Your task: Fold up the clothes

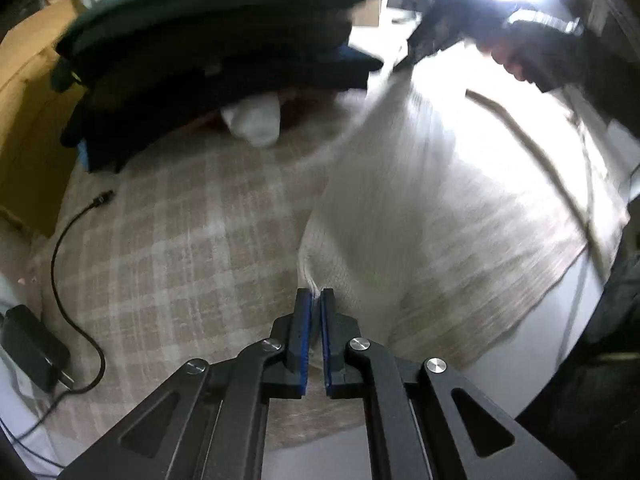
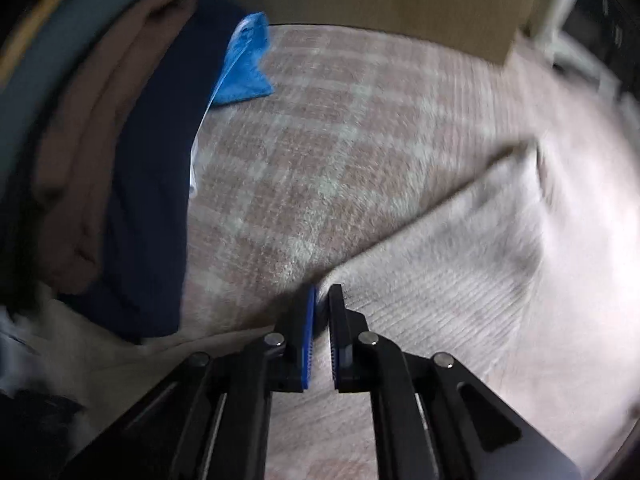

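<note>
Item: cream ribbed knit garment [image 1: 432, 208], a sweater by the look of it, spread on the pink-and-white checked blanket [image 1: 192, 232], which serves as the reference surface here. Position: it lies on the blanket, on the side away from the stack of dark folded clothes [image 1: 208, 60] at the blanket's far edge; a white bundle [image 1: 256, 120] sits at the foot of that stack, and a black cable [image 1: 76, 264] and charger [image 1: 32, 348] rest near the blanket's left margin. Grip state: the left gripper [image 1: 316, 300] has its fingers pinched together on the garment's near corner, a fold of knit visibly bunched between the blue pads. The right gripper [image 2: 322, 300] is likewise closed on an edge of the same knit where it meets the blanket. Handling, as judged: light, soft and limp, with no stiffness; the knit will likely stretch and sag between holds, and is not slippery or fragile. Recommended hold: corners or hem edges, both ends lifted together so the cloth stays taut and the fold line lands straight. The pictures are blurred, so finer details of the seams cannot be told.
</note>
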A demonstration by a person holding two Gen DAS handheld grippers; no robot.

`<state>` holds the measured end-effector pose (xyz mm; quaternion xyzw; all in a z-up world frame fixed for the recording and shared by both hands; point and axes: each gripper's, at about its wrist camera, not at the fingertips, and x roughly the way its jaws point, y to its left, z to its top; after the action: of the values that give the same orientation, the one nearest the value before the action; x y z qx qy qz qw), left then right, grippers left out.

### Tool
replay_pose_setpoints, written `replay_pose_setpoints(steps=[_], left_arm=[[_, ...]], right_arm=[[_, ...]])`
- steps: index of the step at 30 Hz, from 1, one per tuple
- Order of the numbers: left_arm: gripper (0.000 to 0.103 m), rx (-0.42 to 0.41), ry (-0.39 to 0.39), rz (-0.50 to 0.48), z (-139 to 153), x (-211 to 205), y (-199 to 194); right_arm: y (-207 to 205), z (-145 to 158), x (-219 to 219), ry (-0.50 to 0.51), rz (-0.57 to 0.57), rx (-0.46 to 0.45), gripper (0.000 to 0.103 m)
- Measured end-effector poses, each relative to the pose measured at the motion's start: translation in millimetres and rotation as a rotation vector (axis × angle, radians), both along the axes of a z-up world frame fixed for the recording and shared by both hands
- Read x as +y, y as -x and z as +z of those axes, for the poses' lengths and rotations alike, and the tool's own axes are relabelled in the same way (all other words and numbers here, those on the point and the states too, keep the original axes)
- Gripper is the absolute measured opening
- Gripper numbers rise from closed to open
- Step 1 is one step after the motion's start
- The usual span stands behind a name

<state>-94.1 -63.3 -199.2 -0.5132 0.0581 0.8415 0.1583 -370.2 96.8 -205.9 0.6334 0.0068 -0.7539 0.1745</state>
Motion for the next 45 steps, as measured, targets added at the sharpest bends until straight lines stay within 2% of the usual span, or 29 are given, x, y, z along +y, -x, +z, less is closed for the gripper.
replay_pose_setpoints(steps=[2,7,12,15,19,22,24,25,27,28,29,31,33,35,38,40,43,45], left_arm=[[0.004,0.036,-0.036,0.015,16,5,-7],[0.004,0.13,-0.036,0.019,62,44,-30],[0.004,0.21,-0.012,-0.036,101,122,-58],[0.004,0.227,0.006,-0.072,112,174,-71],[0.004,0.216,0.044,-0.142,110,248,-92],[0.005,0.161,0.046,-0.221,90,313,-106],[0.01,0.096,0.072,-0.304,65,360,-117],[0.01,0.076,0.115,-0.333,55,378,-125],[0.011,0.043,0.148,-0.364,44,400,-142],[0.013,0.033,0.138,-0.364,45,401,-149],[0.019,0.024,0.141,-0.345,45,398,-152],[0.023,0.009,0.147,-0.288,46,388,-153],[0.023,-0.01,0.139,-0.215,48,376,-148],[0.021,-0.019,0.12,-0.141,50,365,-140],[0.022,-0.013,0.113,-0.107,50,361,-132],[0.022,-0.016,0.103,-0.099,53,364,-130],[0.023,-0.005,0.04,-0.097,69,358,-139],[0.023,0.016,0.043,-0.077,83,351,-151]], right_arm=[[1,7,16,0.054,0.008,-0.009,0.006],[6,36,50,0.151,0.049,0.014,0.006],[14,80,80,0.231,0.066,0.068,0.006],[13,94,108,0.278,0.069,0.091,0.006],[-1,89,164,0.346,0.066,0.079,0.006],[-13,62,189,0.375,0.083,0.032,0.006],[-20,39,200,0.255,0.103,-0.004,0.011],[-24,28,206,0.195,0.113,-0.021,0.012],[-32,20,220,0.13,0.129,-0.021,0.013],[-36,23,227,0.106,0.135,0.004,0.016],[-40,27,233,0.093,0.135,0.024,0.017],[-52,36,242,0.137,0.15,0.031,0.022],[-69,38,239,0.18,0.179,0.009,0.027],[-88,38,232,0.239,0.211,-0.029,0.027],[-112,31,213,0.321,0.243,-0.108,0.03],[-123,27,199,0.307,0.265,-0.131,0.033],[-140,18,183,0.256,0.302,-0.148,0.033],[-144,9,176,0.231,0.319,-0.16,0.033]])
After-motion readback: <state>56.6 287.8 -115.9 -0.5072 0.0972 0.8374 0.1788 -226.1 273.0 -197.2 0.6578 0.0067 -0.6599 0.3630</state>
